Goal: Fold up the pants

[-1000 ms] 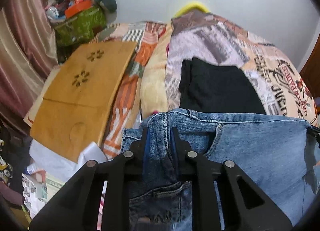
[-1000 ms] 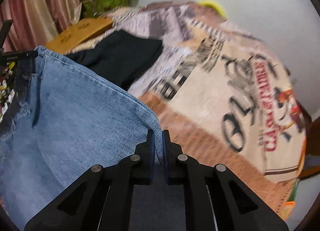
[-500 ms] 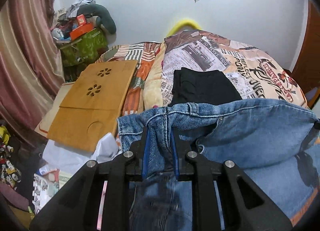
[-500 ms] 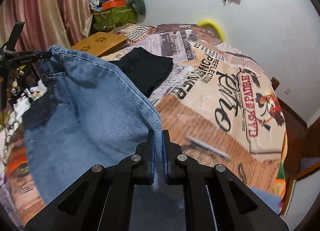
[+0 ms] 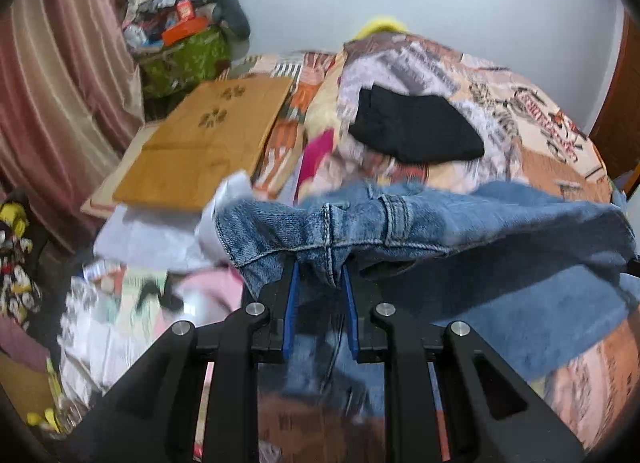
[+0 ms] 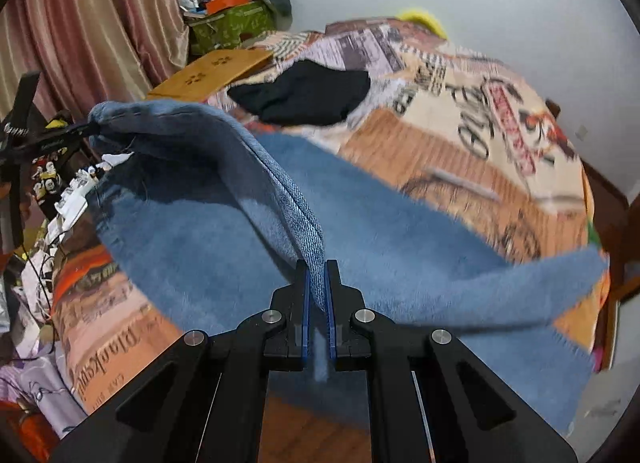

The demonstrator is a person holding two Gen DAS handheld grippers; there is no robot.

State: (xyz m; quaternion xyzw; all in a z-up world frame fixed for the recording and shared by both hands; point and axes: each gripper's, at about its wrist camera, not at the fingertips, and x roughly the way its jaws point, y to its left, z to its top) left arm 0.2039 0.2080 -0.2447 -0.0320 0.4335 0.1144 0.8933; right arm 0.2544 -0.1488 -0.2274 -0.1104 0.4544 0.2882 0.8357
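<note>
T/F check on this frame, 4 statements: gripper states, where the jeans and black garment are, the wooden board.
1. Both grippers are clamped on the jeans. True: left gripper pinches a bunched waistband, right gripper a folded edge.
2. The black garment lies on the bedspread beyond the jeans. True.
3. The jeans lie flat, fully released. False: they hang lifted between both grippers.
4. The wooden board sits on top of the jeans. False: it lies apart, near the curtain.

Bedspread (image 6: 472, 111) print: big script lettering and a red banner, too blurred to read. Lower left edge of bedspread, sideways word looks like "Blankape", uncertain. Nothing else legible.
</note>
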